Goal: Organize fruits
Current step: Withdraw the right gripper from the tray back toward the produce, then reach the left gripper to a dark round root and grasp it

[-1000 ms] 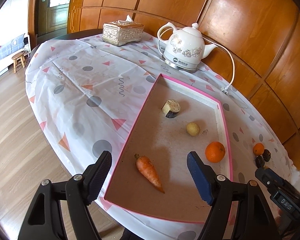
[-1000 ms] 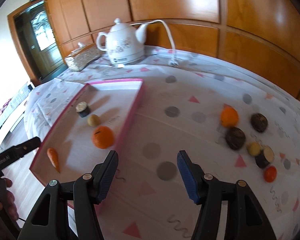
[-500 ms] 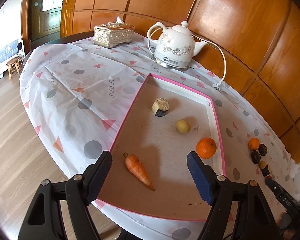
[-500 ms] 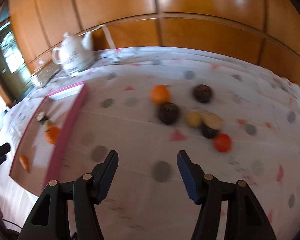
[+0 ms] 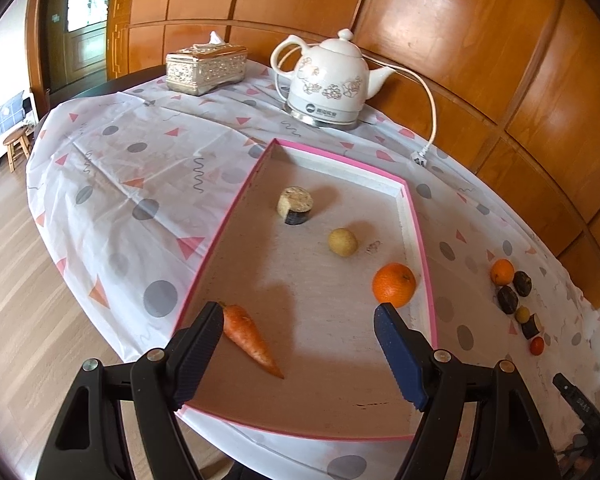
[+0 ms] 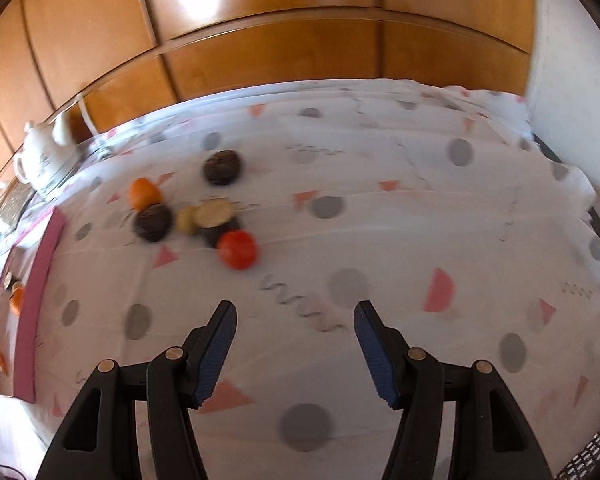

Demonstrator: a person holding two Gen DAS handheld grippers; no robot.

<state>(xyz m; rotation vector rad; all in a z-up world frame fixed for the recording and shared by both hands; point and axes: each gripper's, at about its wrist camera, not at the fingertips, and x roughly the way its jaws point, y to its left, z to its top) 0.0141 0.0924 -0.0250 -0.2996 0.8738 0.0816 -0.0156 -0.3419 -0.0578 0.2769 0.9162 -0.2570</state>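
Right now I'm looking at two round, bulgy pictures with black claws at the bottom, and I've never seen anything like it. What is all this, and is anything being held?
Those claws are two hand-held grippers; a person holds one in each hand. A wide-angle camera on each looks out along its fingers, hence the bulge.

The left hand-held gripper hangs open over a pink-edged tray holding a carrot, an orange, a small yellowish fruit and a cut dark-skinned piece. Behind stand a white kettle and a tissue box.

The right hand-held gripper, also open, faces a blurred cluster of loose fruit on the patterned tablecloth. Neither holds anything.
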